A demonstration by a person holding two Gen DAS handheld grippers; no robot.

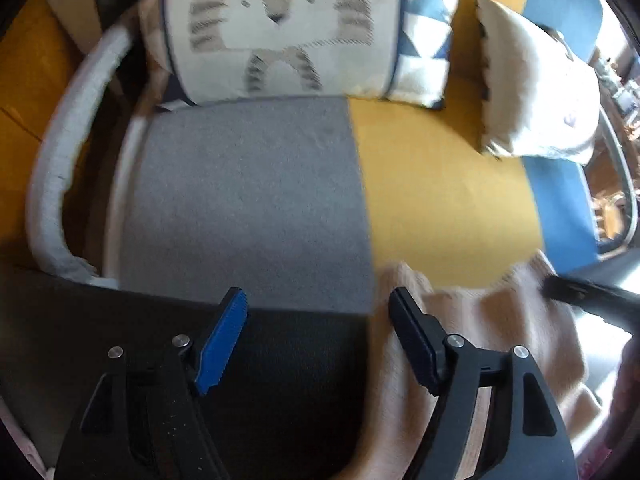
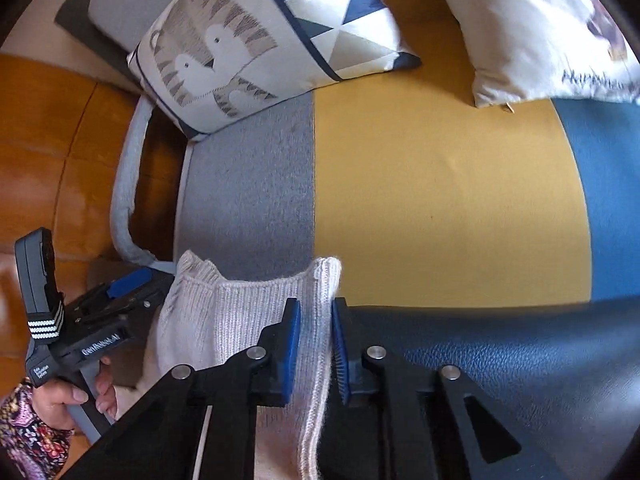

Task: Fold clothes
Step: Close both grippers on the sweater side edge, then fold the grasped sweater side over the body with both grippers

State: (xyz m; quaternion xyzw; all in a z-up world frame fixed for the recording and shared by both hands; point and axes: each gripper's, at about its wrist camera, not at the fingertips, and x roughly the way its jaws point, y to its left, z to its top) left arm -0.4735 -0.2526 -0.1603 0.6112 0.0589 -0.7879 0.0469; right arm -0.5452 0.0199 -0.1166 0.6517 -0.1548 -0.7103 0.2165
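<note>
A pale knitted sweater [image 2: 240, 320] hangs over the black leather front edge of the sofa [image 2: 500, 360]. My right gripper [image 2: 316, 320] is shut on the sweater's right top edge, and knit fills the narrow gap between its blue pads. In the left wrist view the sweater [image 1: 480, 320] lies just right of my left gripper [image 1: 318, 320], which is open with only grey seat and black leather between its fingers. The right gripper's tip [image 1: 556, 286] touches the sweater's far corner. A hand holds the left gripper [image 2: 156, 284] beside the sweater's left corner.
The sofa seat has grey [image 2: 248, 192], yellow [image 2: 440, 200] and blue [image 2: 612, 200] panels. A tiger cushion [image 2: 212, 56], a triangle-pattern cushion [image 2: 340, 12] and a white cushion [image 2: 540, 28] lean at the back. A grey padded armrest [image 2: 124, 184] curves at left above a wooden floor [image 2: 48, 140].
</note>
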